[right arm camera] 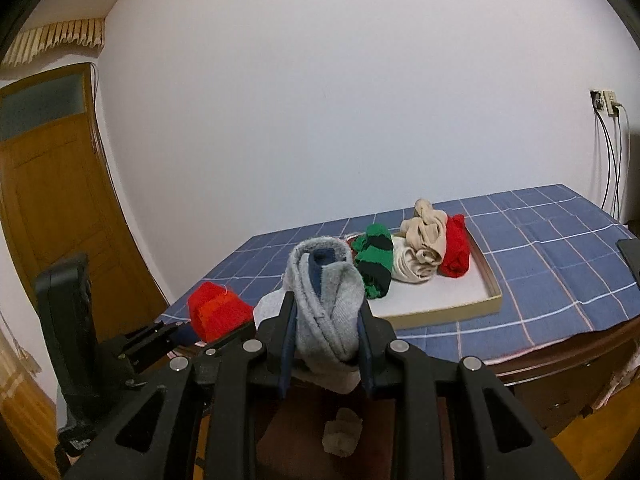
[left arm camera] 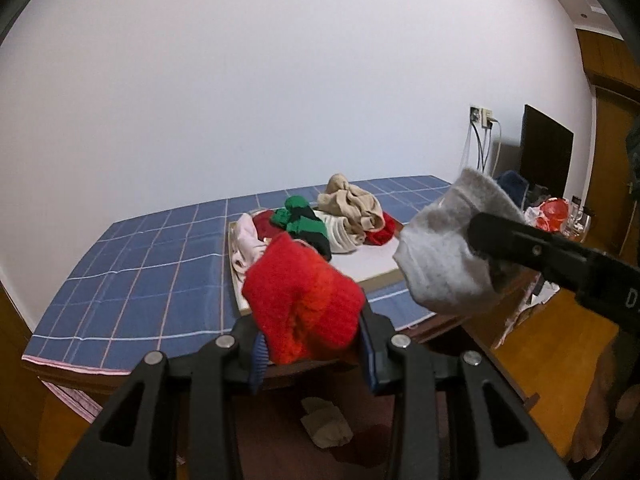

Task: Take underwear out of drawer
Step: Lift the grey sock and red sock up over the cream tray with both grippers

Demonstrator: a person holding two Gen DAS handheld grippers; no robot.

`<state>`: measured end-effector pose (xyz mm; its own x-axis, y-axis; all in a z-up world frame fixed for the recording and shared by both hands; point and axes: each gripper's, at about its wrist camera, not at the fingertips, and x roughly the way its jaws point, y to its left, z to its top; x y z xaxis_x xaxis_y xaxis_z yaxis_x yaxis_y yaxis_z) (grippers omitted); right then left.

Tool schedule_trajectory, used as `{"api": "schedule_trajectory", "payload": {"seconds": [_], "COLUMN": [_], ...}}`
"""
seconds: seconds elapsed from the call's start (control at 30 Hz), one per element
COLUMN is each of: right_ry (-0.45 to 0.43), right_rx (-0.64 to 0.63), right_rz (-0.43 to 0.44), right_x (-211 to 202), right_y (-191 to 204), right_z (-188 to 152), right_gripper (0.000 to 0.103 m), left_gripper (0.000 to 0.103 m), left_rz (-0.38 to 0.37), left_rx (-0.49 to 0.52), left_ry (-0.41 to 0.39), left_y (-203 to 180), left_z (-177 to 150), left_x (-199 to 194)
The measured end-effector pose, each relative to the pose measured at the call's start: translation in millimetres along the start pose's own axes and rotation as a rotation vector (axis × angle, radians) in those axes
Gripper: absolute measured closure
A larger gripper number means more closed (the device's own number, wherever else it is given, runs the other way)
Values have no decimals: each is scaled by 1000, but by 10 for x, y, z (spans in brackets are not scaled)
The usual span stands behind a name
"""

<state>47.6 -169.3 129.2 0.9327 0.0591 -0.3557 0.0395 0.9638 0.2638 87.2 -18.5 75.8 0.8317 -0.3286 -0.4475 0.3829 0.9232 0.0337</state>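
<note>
Now both grippers aloft off bed's near edge: left gripper (left arm camera: 310, 354) fingers clamped on red garment (left arm camera: 304, 300), right gripper (right arm camera: 326, 354) fingers clamped on grey garment (right arm camera: 326, 304); tray (right arm camera: 452, 308) with remaining pile lies ahead, nearer right.

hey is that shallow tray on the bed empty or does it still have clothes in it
Not empty. The tray still holds a green-and-black garment, beige garments and a red garment bunched at its far end; the near part is bare.

Red sock (left arm camera: 302, 300), grey sock (right arm camera: 328, 304), blue-checked cloth (left arm camera: 140, 272), green/black sock (right arm camera: 374, 264).
</note>
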Motion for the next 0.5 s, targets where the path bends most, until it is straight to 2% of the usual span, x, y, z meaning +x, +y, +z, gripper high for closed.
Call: {"api": "schedule_trajectory", "payload": {"seconds": [0.5], "right_ry": [-9], "right_rx": [25], "right_rz": [-14], "right_x": [400], "right_y": [-167], "right_z": [151], "right_gripper": [74], "left_gripper": [67], "left_rz": [32], "left_rx": [-52], "left_ry": [4], "left_y": [133], "left_z": [188], "left_x": [462]}}
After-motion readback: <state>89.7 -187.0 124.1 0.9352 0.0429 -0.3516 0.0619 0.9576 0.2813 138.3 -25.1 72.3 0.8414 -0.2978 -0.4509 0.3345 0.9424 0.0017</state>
